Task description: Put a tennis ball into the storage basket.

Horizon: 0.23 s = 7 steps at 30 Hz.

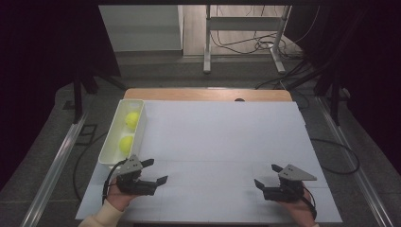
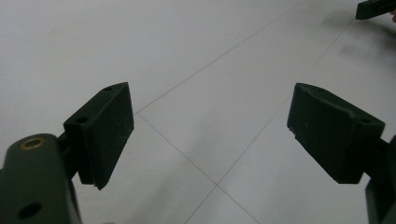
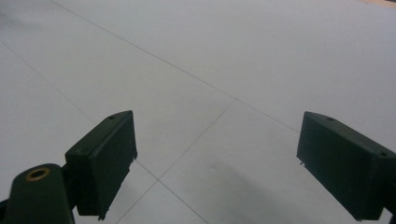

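Two yellow-green balls (image 1: 132, 118) (image 1: 126, 144) lie in a long white tray (image 1: 106, 151) at the table's left edge. My left gripper (image 1: 158, 172) rests low over the white mat just in front of the tray's near end, jaws apart with nothing between them. In the left gripper view its black jaws (image 2: 210, 135) frame bare mat, and the right gripper's tip (image 2: 376, 8) shows at the top right corner. My right gripper (image 1: 265, 175) sits at the mat's near right, pointing left. The right gripper view shows this gripper (image 3: 217, 163) open and empty.
The white mat (image 1: 217, 142) covers most of a wooden table (image 1: 208, 93). Metal rails run along both sides on the floor. A desk frame with cables (image 1: 246, 42) stands beyond the far edge.
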Tool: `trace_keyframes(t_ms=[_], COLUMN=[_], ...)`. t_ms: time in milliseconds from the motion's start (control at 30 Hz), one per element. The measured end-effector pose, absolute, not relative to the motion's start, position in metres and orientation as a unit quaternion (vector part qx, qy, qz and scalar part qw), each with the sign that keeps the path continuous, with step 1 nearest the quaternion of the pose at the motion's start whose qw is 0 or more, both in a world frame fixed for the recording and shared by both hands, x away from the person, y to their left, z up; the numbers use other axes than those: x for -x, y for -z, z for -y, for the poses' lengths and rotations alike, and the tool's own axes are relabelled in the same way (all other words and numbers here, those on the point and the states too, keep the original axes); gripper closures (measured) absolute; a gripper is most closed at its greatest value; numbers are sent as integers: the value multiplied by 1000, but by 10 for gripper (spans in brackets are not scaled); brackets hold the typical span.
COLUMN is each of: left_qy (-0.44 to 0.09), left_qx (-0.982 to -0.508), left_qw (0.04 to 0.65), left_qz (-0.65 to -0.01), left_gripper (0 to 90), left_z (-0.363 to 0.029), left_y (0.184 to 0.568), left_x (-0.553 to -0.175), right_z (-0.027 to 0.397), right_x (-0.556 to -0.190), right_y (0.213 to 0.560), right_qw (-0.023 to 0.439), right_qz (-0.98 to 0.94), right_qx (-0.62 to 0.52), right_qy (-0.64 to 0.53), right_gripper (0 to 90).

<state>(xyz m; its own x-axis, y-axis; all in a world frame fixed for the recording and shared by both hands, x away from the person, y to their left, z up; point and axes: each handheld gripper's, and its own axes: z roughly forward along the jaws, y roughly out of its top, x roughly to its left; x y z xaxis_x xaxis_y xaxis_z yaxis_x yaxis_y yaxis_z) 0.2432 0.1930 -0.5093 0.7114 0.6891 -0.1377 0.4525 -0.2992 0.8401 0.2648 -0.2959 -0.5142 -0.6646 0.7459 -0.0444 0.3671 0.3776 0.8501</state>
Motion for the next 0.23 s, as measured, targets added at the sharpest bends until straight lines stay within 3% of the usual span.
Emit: trace_keyframes(t_ms=[233], left_qy=[-123], left_qx=[-795], left_qw=[471], left_qz=[-363], left_gripper=[154], left_z=[-194], left_y=[511], left_x=[-245], right_z=[296], right_x=[-265], right_y=[514], right_qw=[215], right_qz=[-801], right_qx=[-349], right_qy=[-437], right_gripper=[123])
